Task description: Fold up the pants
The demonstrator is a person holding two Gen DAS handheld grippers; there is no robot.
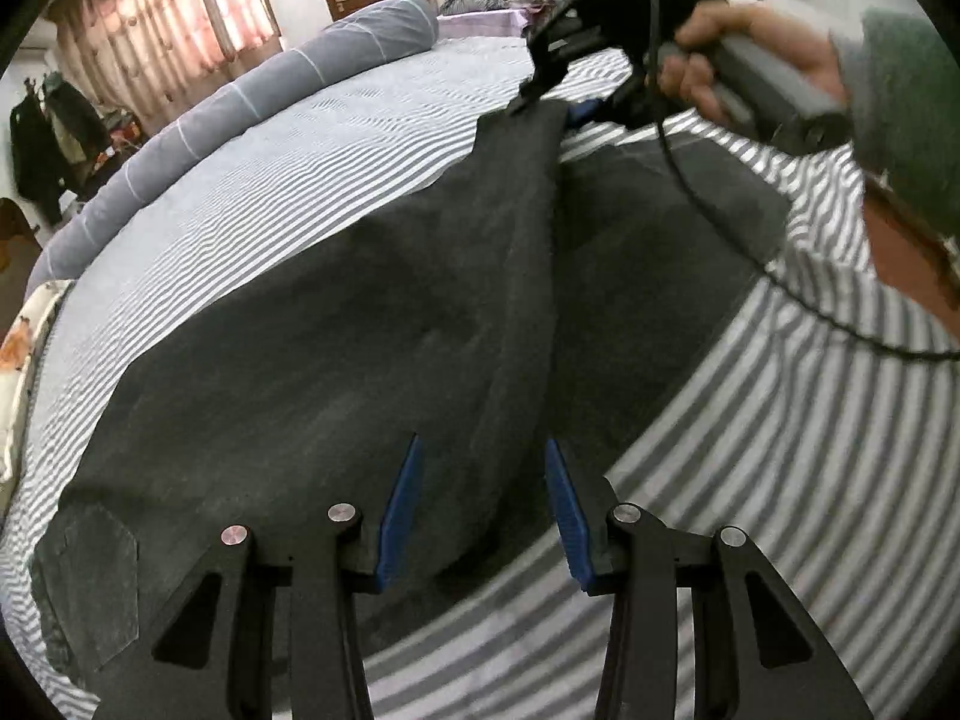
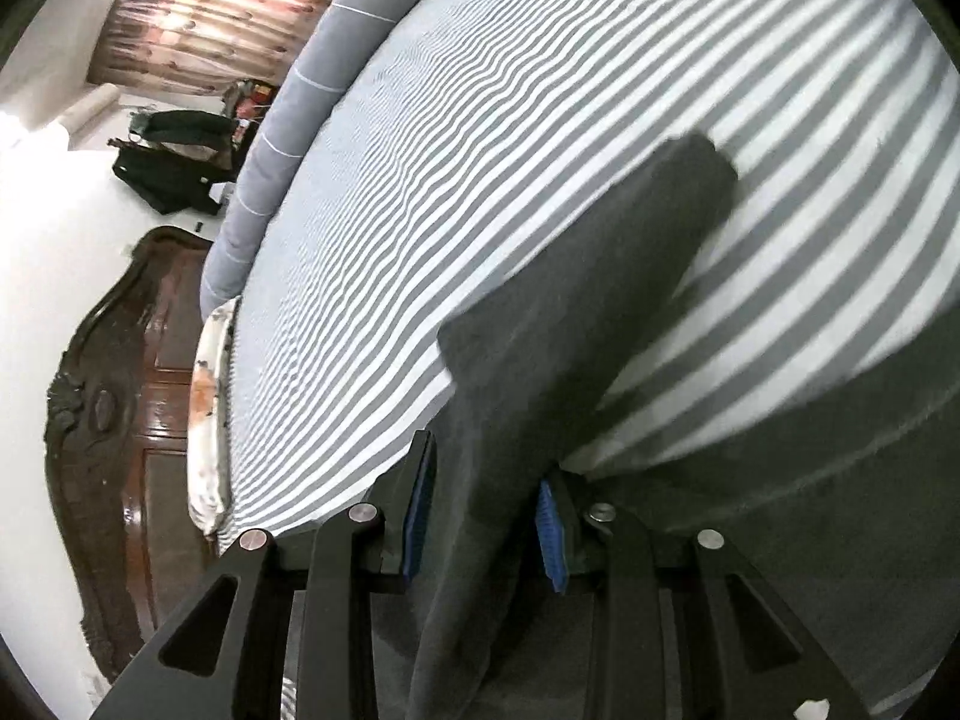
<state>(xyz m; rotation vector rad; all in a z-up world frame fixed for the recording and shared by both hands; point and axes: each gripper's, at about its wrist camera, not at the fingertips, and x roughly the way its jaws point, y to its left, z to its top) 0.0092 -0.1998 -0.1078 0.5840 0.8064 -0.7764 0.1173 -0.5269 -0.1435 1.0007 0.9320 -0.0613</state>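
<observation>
Dark grey pants (image 1: 336,360) lie spread on the striped bed sheet (image 1: 300,168), with a back pocket at the lower left. My left gripper (image 1: 480,480) has its blue pads wide apart with a fold of the pants between them. My right gripper (image 1: 540,102) shows in the left wrist view, held by a hand, pinching the far edge of the pants and lifting it. In the right wrist view my right gripper (image 2: 486,486) has a strip of the pants (image 2: 576,312) running between its blue pads; the pads stand apart.
A long grey bolster (image 1: 252,96) runs along the bed's far side. A wooden headboard (image 2: 120,420) and a pillow (image 2: 210,408) are at the left. Curtains (image 1: 180,12), hanging clothes and a door are behind. A black cable (image 1: 750,264) hangs from the right gripper.
</observation>
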